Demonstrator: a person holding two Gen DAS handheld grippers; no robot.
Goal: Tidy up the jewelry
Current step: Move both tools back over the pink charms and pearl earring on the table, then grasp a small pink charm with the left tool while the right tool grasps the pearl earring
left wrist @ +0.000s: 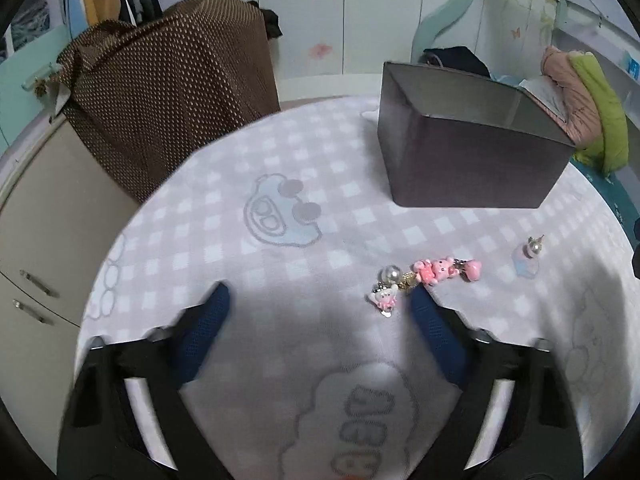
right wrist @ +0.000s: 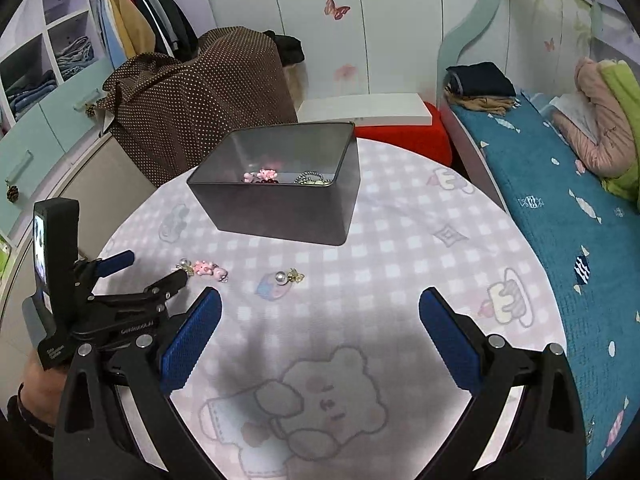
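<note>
A pink bear charm string with pearl and gold beads [left wrist: 430, 276] lies on the checked cloth, just beyond my left gripper's right fingertip; it also shows in the right wrist view [right wrist: 204, 269]. My left gripper [left wrist: 320, 300] is open and empty, low over the cloth; the right wrist view shows it too [right wrist: 154, 270]. A pearl earring [left wrist: 534, 245] lies further right, also in the right wrist view [right wrist: 289, 277]. My right gripper [right wrist: 320, 306] is open and empty, nearer than the earring. The grey box [right wrist: 280, 208] holds pink and beaded jewelry.
The grey box [left wrist: 472, 148] stands at the back of the round table [right wrist: 460, 264]. A brown dotted cloth [right wrist: 192, 100] covers something behind the table. A bed with a blue cover [right wrist: 560, 208] runs along the right. Cabinets [left wrist: 44, 248] stand at the left.
</note>
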